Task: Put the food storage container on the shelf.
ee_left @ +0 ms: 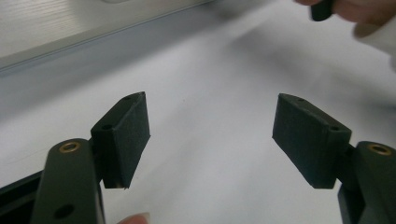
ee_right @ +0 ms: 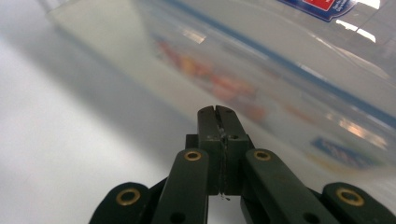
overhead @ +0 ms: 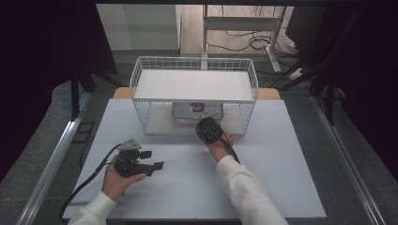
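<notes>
Two claws, left claw (ee_left: pixel 212 140) wide open, right claw (ee_right: pixel 217 116) closed beside container (ee_right: pixel 289 70)

No writing can be read anywhere. The clear plastic box (overhead: pixel 197 112) under the wire shelf, toward the table's far edge, carries a red and blue label (overhead: pixel 196 107) on its lid, too small to read from the high view. In the right gripper view the same box (ee_right: pixel 261 70) shows a corner of that label (ee_right: pixel 322 5) at the top edge and a blurred blue mark (ee_right: pixel 343 151) lower on its side; neither is legible.
</notes>
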The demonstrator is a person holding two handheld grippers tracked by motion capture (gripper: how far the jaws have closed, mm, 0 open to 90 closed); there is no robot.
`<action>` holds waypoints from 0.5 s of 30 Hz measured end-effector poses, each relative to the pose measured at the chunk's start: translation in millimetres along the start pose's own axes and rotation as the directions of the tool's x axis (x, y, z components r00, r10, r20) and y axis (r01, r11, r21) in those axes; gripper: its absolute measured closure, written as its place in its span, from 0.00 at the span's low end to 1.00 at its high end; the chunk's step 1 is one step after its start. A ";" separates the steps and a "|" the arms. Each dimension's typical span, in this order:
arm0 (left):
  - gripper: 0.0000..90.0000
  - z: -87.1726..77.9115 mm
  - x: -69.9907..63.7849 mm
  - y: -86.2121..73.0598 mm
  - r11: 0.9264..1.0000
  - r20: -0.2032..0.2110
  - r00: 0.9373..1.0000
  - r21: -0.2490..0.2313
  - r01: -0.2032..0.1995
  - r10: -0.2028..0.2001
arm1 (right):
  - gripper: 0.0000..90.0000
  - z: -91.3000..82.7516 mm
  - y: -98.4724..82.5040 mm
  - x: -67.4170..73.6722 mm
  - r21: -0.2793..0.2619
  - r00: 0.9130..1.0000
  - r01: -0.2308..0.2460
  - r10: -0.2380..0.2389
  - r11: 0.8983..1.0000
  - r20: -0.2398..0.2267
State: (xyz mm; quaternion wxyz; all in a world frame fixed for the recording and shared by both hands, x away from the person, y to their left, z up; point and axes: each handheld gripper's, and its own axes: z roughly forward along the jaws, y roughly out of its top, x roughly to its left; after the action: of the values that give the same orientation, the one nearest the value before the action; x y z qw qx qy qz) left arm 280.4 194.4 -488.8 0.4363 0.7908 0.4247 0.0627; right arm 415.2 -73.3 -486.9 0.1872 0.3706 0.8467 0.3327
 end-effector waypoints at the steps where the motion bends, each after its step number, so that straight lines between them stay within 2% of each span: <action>1: 0.30 0.0 0.2 -0.2 1.000 -0.003 1.000 0.002 -0.001 0.001 | 0.99 -6.3 -2.3 1.2 -0.001 1.000 0.010 -0.010 1.000 -0.007; 3: 0.30 -0.6 0.3 -0.5 1.000 -0.004 1.000 0.001 0.002 -0.002 | 0.99 -21.3 -8.9 0.8 -0.008 0.999 0.033 -0.033 0.999 -0.015; 7: 0.30 -1.6 1.8 -1.0 1.000 -0.005 1.000 -0.003 0.011 -0.011 | 0.99 -55.8 -29.5 -5.7 -0.015 0.998 0.030 -0.031 0.999 -0.052; 10: 0.30 -1.7 2.3 -1.1 1.000 -0.010 1.000 -0.006 0.014 -0.014 | 0.99 -82.2 -48.6 -11.2 -0.035 0.996 0.017 -0.020 0.999 -0.087; 12: 0.30 -1.5 2.4 -1.0 1.000 -0.013 1.000 -0.004 0.014 -0.014 | 0.99 -97.7 -63.8 -14.5 -0.053 0.995 0.017 -0.022 0.998 -0.094; 15: 0.30 -0.9 2.4 -1.0 1.000 -0.017 1.000 -0.004 0.015 -0.015 | 0.99 -116.1 -86.4 -20.4 -0.051 0.994 0.030 -0.035 0.998 -0.106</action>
State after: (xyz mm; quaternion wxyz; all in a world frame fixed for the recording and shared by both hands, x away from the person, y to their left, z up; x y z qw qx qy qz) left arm 280.9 197.0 -489.6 0.4346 0.7862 0.4343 0.0667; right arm 319.6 -181.4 -463.8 0.1562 0.3338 0.8530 0.3695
